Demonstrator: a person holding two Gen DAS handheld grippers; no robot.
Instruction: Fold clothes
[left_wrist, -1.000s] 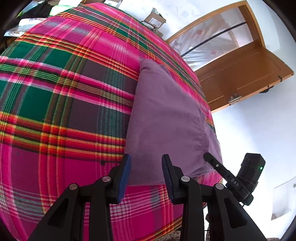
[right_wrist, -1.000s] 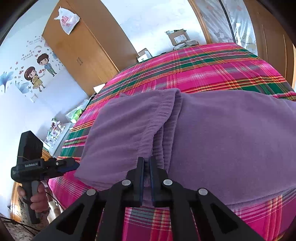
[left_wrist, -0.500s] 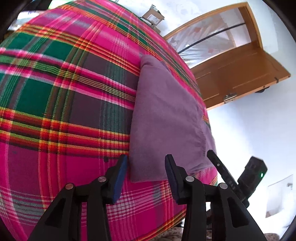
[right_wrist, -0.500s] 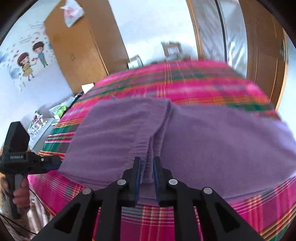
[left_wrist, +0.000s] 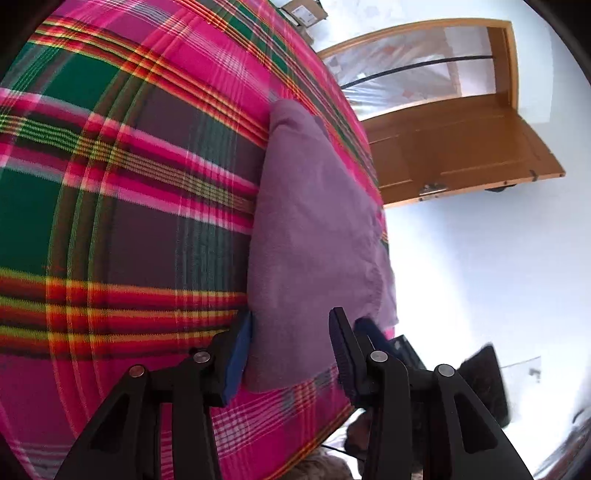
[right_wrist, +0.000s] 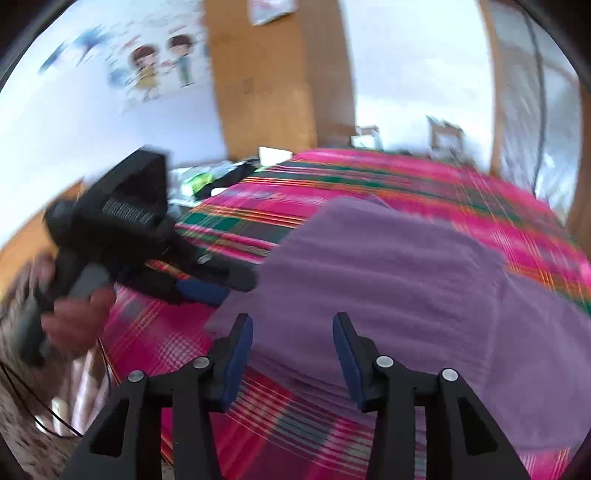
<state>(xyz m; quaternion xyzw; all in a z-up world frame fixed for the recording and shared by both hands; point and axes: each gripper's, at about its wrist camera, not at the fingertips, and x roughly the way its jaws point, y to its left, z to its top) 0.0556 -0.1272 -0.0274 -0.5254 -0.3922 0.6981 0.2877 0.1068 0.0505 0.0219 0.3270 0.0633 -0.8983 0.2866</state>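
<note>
A folded purple fleece garment (left_wrist: 314, 229) lies on a bed covered by a pink, green and red plaid blanket (left_wrist: 122, 206), running from the centre of the left wrist view down to its lower middle, near the bed's edge. The left gripper (left_wrist: 291, 350) is released, its blue pads standing either side of the garment's near corner; whether the left pad brushes the cloth is unclear. In the blurred right wrist view, the right gripper (right_wrist: 293, 354) has just been opening, its jaws now apart above the near edge of the garment (right_wrist: 388, 280), with nothing clamped between them. The person's left hand (right_wrist: 70, 314) holds the other gripper at the left of that frame. The step in hand looks like letting go after a fold. Next, each gripper likely needs a fresh grasp on an edge for another fold.
</note>
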